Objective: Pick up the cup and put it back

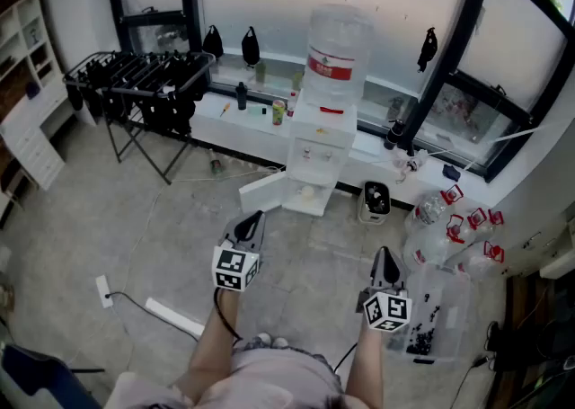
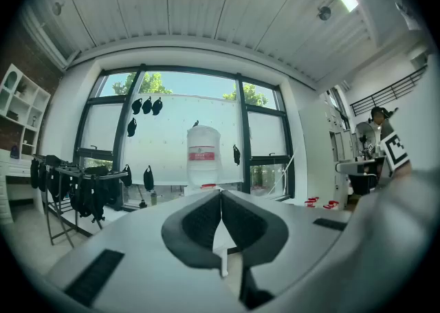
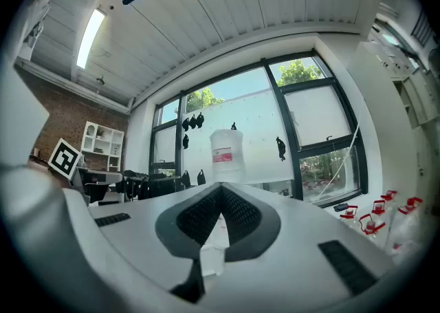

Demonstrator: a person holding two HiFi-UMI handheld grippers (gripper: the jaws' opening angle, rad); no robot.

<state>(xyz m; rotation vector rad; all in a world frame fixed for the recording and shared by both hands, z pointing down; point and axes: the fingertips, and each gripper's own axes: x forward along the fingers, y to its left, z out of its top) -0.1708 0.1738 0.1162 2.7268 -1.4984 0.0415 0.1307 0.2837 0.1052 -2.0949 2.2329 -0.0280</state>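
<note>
Grey floor (image 1: 135, 236), one water dispenser (image 1: 316, 142), left gripper (image 2: 221, 191), right gripper (image 3: 220, 186) — both closed, empty

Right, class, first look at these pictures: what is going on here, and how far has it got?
A person stands holding a two-jaw gripper in each hand, both pointed level towards a white water dispenser with a large clear bottle on top, by the window. The left gripper and the right gripper are both shut with nothing between their jaws. Neither touches the dispenser, so nothing has been picked up yet.
</note>
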